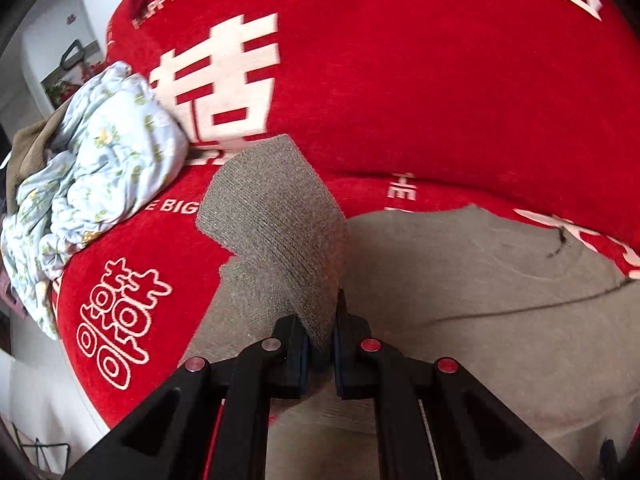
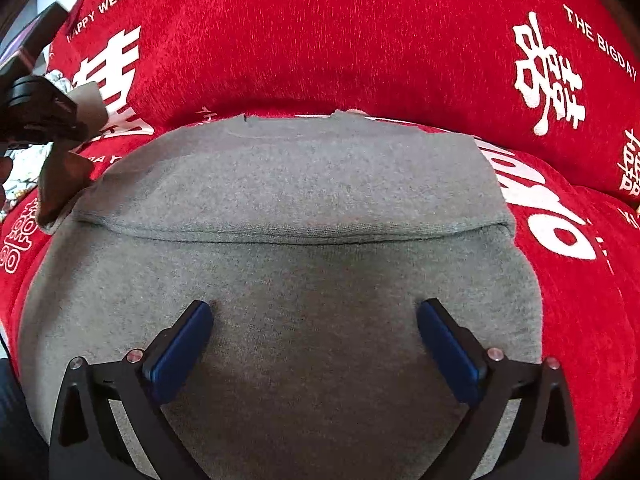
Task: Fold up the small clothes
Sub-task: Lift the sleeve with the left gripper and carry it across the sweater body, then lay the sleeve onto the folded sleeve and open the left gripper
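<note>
A grey knit sweater (image 2: 304, 184) lies flat on a red sofa cover, neckline toward the backrest, its right side folded in with a sleeve crossing the body. My left gripper (image 1: 322, 336) is shut on the sweater's left sleeve (image 1: 276, 216) and holds it lifted off the seat. It also shows at the left edge of the right wrist view (image 2: 52, 116), with the sleeve hanging from it. My right gripper (image 2: 314, 320) is open and empty, its blue pads (image 2: 182, 352) spread wide just above the sweater's lower body.
The red sofa cover (image 1: 440, 80) with white lettering covers seat and backrest. A crumpled pale blue floral garment (image 1: 96, 168) lies on the seat at the left, over a brown cloth (image 1: 32, 144). The room floor and wall show beyond the sofa's left end.
</note>
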{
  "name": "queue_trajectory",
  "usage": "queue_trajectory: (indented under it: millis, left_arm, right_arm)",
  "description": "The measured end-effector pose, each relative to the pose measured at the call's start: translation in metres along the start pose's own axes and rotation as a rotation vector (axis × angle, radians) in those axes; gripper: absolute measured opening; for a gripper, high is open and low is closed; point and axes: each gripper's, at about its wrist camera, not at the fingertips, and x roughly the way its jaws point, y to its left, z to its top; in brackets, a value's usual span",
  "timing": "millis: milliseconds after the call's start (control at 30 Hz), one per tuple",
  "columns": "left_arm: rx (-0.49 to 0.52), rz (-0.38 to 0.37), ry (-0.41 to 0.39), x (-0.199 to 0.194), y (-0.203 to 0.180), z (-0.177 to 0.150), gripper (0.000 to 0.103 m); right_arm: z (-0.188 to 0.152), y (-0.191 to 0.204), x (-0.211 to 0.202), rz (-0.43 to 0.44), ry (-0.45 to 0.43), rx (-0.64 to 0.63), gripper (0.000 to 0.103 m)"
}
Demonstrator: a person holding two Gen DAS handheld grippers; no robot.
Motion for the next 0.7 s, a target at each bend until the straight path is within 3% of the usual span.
queue_trajectory:
  millis: [700]
  left_arm:
    - [0.081, -0.055, 0.0, -0.015, -0.074, 0.0, 0.01]
  right_arm:
    - [-0.004, -0.001, -0.001, 0.021, -0.009, 0.006, 0.103]
